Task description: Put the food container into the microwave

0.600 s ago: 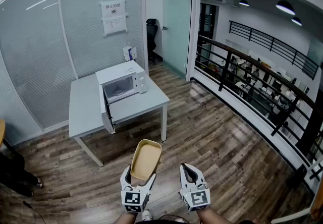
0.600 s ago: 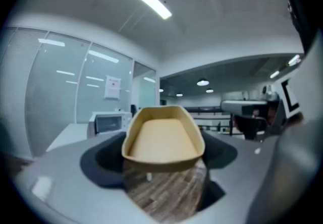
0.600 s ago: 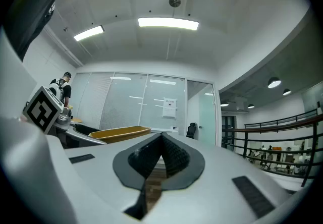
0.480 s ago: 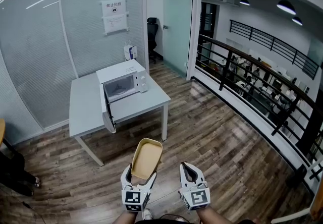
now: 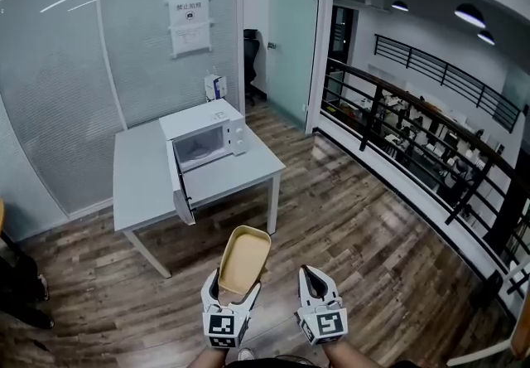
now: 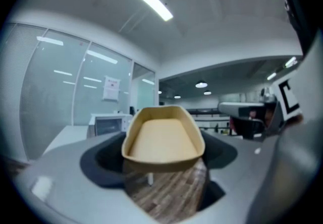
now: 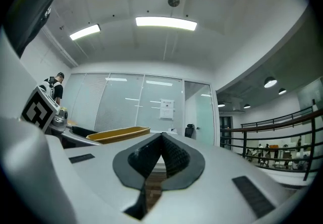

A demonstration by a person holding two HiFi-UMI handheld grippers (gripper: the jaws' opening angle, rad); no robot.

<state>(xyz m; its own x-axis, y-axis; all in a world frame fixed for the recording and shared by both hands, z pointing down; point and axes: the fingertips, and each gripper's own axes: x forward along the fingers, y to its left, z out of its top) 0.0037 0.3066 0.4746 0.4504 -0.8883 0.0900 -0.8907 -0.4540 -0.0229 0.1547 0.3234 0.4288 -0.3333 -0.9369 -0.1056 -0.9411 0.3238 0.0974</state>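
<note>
A tan, empty food container [image 5: 245, 258] is held level over the wooden floor, with my left gripper [image 5: 234, 286] shut on its near end. In the left gripper view the container [image 6: 162, 137] fills the centre between wide-set jaws. Beside it on the right, my right gripper [image 5: 309, 274] is shut with nothing in it; its pads meet [image 7: 162, 153]. The white microwave [image 5: 205, 136] stands well ahead on a grey table [image 5: 141, 186], its door [image 5: 179, 191] swung open to the left. The microwave [image 6: 108, 125] also shows far off in the left gripper view.
A frosted glass partition [image 5: 99, 68] runs behind the table, with a small box [image 5: 214, 86] at the table's back. A black railing [image 5: 414, 142] borders the floor on the right. An office chair [image 5: 250, 51] stands in the doorway. A person's feet [image 5: 25, 296] show at the left edge.
The table and microwave have shifted slightly right in the head view. Both grippers keep their pose, and the container stays in the left one.
</note>
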